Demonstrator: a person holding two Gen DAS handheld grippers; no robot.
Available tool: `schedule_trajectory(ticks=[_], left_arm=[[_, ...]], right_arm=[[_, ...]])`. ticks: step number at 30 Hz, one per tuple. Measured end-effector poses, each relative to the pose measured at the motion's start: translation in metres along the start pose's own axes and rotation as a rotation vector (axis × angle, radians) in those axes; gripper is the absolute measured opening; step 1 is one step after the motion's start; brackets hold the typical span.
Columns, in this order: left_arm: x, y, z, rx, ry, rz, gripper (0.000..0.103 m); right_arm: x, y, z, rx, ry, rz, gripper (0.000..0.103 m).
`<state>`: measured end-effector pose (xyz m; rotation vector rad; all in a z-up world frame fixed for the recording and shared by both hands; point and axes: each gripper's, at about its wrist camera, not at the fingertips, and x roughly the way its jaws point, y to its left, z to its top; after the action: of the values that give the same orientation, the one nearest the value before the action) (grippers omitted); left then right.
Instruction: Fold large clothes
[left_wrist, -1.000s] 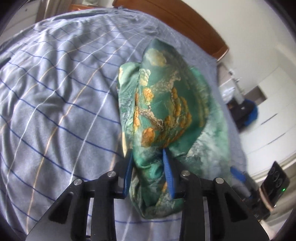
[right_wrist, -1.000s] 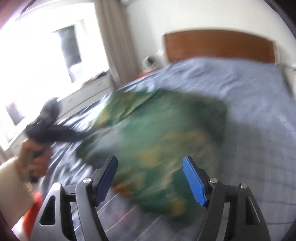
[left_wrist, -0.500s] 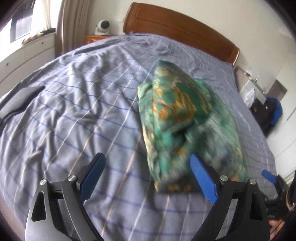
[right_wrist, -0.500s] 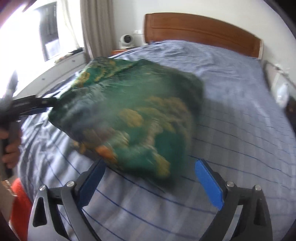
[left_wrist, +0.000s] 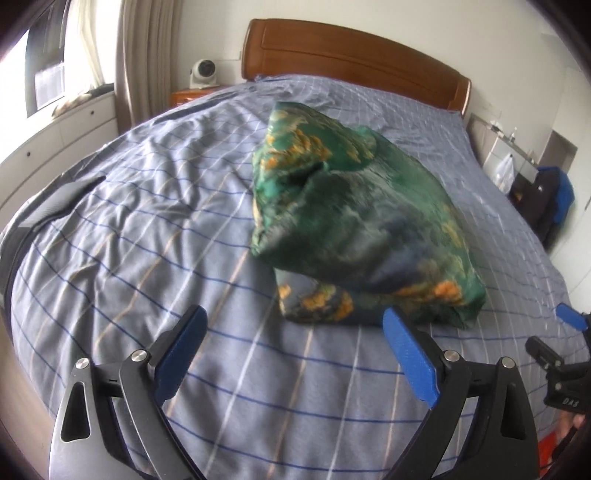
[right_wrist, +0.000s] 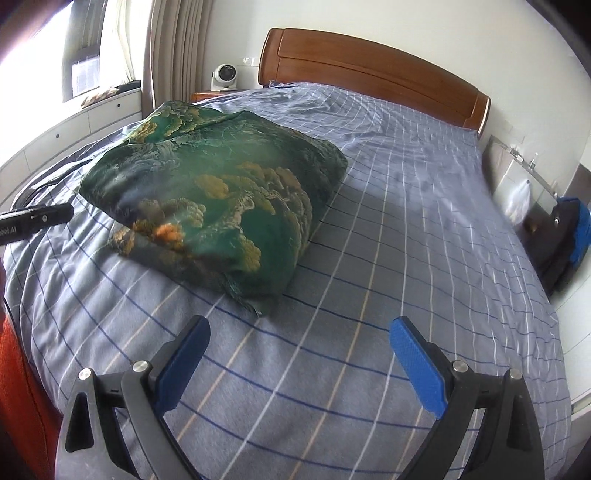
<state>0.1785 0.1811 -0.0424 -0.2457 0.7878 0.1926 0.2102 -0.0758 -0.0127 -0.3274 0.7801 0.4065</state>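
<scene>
A green garment with orange and gold print lies folded in a puffy bundle on the blue checked bedspread. It also shows in the right wrist view, left of centre. My left gripper is open and empty, just short of the bundle's near edge. My right gripper is open and empty, a little back from the bundle's near corner. The tip of the right gripper shows at the right edge of the left wrist view.
A wooden headboard stands at the far end of the bed. A white fan sits on a nightstand at the back left. White drawers run along the left under the window. A dark bag stands on the right.
My left gripper let go of the garment and opened wide. Both grippers pulled back toward the near edge of the bed. The garment dropped and settled as a folded bundle.
</scene>
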Motion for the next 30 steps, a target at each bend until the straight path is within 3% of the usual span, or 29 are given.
schedule_trajectory(ticks=[7,12,16,20,25,28,30], left_arm=[[0.005,-0.015,-0.013,0.023,0.024,0.002,0.097],[0.013,-0.022,-0.030,0.061,0.013,0.071,0.097],[0.021,-0.030,-0.044,0.154,0.031,0.123,0.097],[0.020,-0.018,-0.045,0.131,0.024,0.127,0.097],[0.008,0.002,-0.013,0.103,-0.019,0.068,0.097],[0.003,0.017,0.030,0.081,-0.067,0.040,0.097],[0.007,0.030,0.058,0.036,-0.060,-0.024,0.097]], right_arm=[[-0.005,-0.010,-0.005,0.027,-0.003,-0.020,0.097],[-0.002,-0.011,-0.011,0.032,0.006,-0.020,0.097],[0.006,-0.020,-0.024,0.076,0.021,0.006,0.097],[0.017,-0.034,-0.044,0.131,0.057,0.045,0.097],[0.040,-0.051,-0.072,0.223,0.147,0.108,0.097],[0.046,-0.061,-0.081,0.301,0.155,0.160,0.097],[0.048,-0.066,-0.082,0.344,0.148,0.197,0.097]])
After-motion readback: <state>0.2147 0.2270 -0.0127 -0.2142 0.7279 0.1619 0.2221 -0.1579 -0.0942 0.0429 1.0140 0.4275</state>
